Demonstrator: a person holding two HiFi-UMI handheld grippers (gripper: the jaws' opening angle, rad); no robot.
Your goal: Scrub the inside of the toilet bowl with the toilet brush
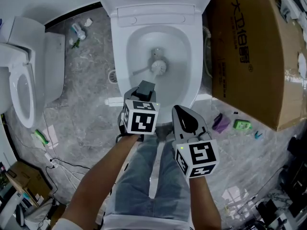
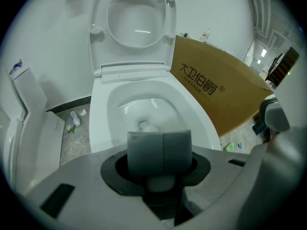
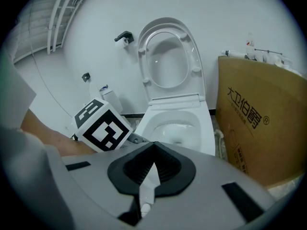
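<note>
Your left gripper (image 1: pixel 145 87) hangs over the front rim of the toilet bowl (image 1: pixel 194 51), with its 2 jaws closed pad to pad. In the left gripper view a pale rounded stem sits clamped just under the pads. It looks like the handle of the toilet brush (image 1: pixel 159 66), so that claw is holding the brush. The bristle head is down at the bottom of the bowl, by the drain opening. Your right gripper (image 1: pixel 180 112) is just beside the left one, nearer to you and short of the bowl's front edge. Its jaws are pinched to a narrow point with nothing between them. The lid (image 2: pixel 135 18) stands upright against the wall. A cardboard box (image 1: pixel 249 47) sits just beside the bowl on your right, and a second toilet (image 1: pixel 21 80) stands well apart on your left.
</note>
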